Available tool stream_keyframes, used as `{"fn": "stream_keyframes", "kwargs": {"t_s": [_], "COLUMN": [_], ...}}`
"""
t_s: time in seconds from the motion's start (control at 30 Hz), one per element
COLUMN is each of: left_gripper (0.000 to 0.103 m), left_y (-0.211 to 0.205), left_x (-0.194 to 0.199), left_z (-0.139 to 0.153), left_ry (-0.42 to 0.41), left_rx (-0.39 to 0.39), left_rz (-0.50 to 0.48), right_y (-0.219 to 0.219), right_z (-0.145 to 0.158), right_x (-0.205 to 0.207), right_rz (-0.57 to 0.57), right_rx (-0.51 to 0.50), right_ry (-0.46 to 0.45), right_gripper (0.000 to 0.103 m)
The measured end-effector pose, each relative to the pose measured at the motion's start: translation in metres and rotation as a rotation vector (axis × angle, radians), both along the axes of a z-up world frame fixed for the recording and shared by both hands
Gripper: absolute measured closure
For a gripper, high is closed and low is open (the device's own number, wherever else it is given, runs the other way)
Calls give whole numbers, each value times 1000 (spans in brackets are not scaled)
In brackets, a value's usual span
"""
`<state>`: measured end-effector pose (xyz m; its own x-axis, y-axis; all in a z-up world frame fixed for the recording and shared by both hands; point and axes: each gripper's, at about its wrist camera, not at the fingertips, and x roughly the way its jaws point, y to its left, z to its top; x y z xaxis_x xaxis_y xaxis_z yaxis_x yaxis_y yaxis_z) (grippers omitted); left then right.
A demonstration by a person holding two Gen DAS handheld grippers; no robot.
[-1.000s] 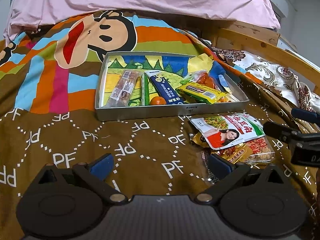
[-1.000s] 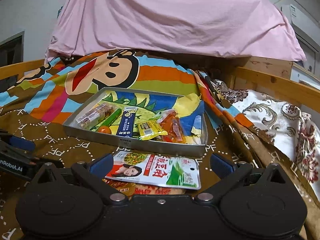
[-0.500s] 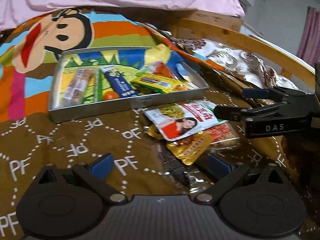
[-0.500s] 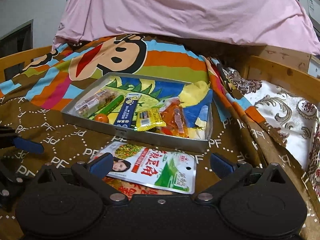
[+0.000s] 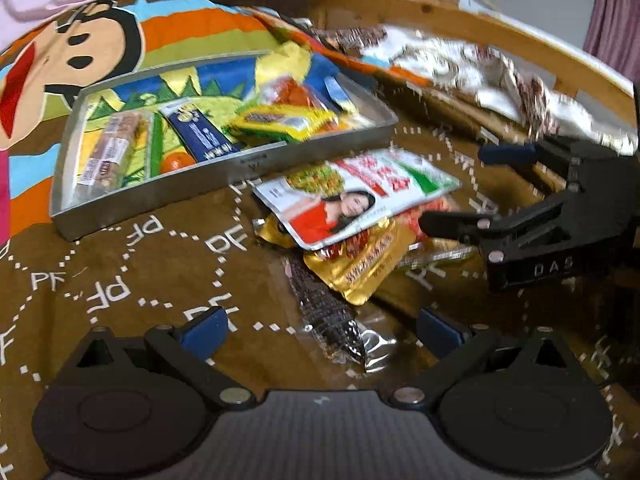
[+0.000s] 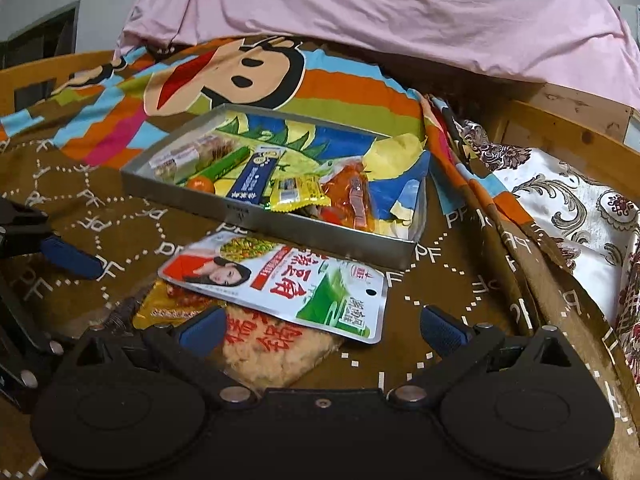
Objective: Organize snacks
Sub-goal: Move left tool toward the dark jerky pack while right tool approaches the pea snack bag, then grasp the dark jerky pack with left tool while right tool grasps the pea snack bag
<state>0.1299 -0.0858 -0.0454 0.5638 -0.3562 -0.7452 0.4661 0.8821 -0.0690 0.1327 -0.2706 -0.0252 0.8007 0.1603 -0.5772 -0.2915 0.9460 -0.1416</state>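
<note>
A metal tray (image 5: 256,162) (image 6: 280,222) on the bed holds several snacks: a blue stick pack (image 5: 202,134), a yellow packet (image 5: 284,122), a small orange (image 5: 176,162). In front of it lies a loose pile: a white pouch with a woman's picture (image 5: 352,200) (image 6: 280,280), a gold packet (image 5: 360,264), a dark clear-wrapped snack (image 5: 328,316) and an orange-lettered cracker pack (image 6: 272,344). My left gripper (image 5: 320,330) is open just above the dark snack. My right gripper (image 6: 322,326) is open over the pouch and cracker pack; it also shows in the left wrist view (image 5: 464,188).
The snacks lie on a brown blanket with a cartoon monkey (image 6: 248,76). A pink sheet (image 6: 400,12) hangs behind. A wooden bed rail (image 6: 560,132) and a floral quilt (image 6: 580,216) run along the right side.
My left gripper has swung right and closer to the loose pile, now over the dark snack. My right gripper has moved down and in over the white pouch.
</note>
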Motion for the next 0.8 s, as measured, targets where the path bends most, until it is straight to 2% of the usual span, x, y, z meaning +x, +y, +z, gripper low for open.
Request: {"fn": "stream_keyframes", "kwargs": {"t_s": [0.17,0.3,0.5,0.63,0.8], "left_gripper": [1,1,8,9,9], "left_y": [-12,-11,6,21,27], "left_x": [6,12,22,28,39], "left_z": [-7,-8,-5,-2,1], "left_ry": [-12,-12,-13,-13,17], "left_rx": [78,90,95,111,107], "left_rz": [-26,-11,53,97,27], "right_y": [3,10,19,19,19], "right_z": [-3,-4,-6,-6,-3], "right_x": [8,15,13,15,11], "right_rz": [-6,3,15,6,46], "right_rx": [-31,-97,-194,-210,-196], "right_ry": [3,-15,-82,-94,-94], "right_gripper": [1,1,1,1,1]}}
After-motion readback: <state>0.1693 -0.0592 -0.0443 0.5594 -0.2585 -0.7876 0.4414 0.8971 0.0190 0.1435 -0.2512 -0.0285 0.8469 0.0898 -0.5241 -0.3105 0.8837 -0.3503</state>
